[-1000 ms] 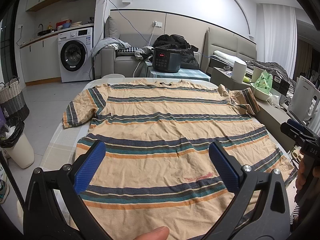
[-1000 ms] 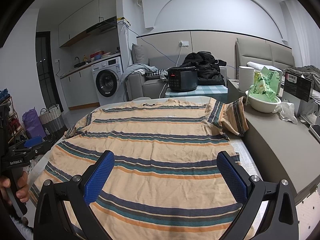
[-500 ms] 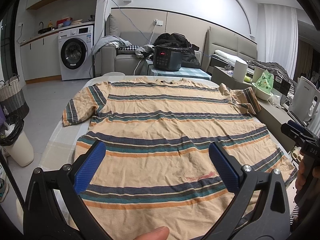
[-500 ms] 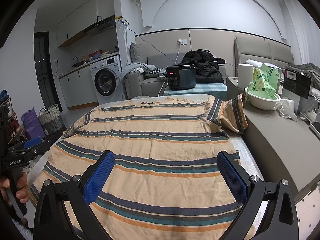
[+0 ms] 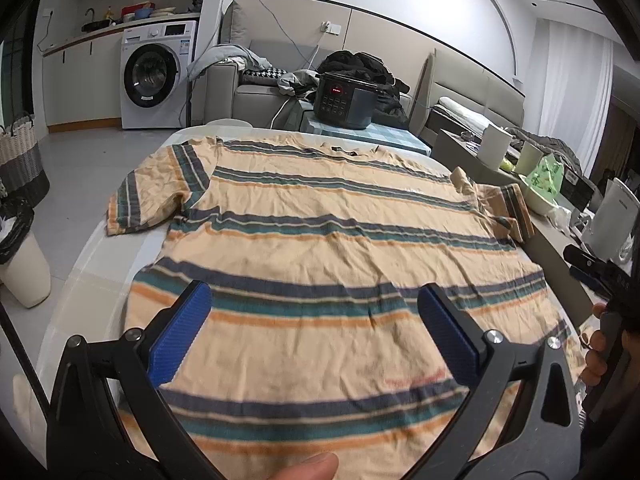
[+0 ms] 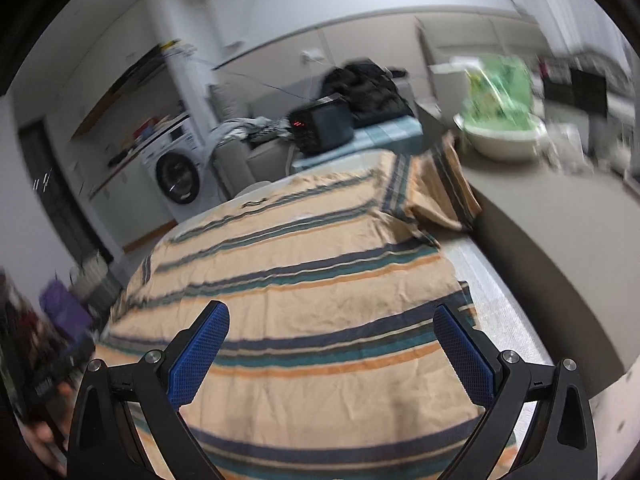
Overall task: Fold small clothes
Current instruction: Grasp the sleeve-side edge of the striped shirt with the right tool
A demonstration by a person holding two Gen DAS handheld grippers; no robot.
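Since both the left gripper (image 5: 312,320) and right gripper (image 6: 332,340) hover spread wide and empty, the striped shirt (image 5: 340,248), flat on the surface (image 5: 92,280), looks light and limp; pinch its 3 o'clock sleeve (image 6: 436,184).

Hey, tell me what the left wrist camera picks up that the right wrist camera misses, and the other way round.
Only the left wrist view shows the shirt's left short sleeve spread flat, a white waste bin on the floor and a woven basket.

Only the right wrist view, which is blurred, shows bare white tabletop beside the shirt's right edge and a purple bag.

Both show the orange striped T-shirt spread flat, the white washing machine, the black cooker, the white bowl holding green packaging, and open blue-padded jaws above the shirt.
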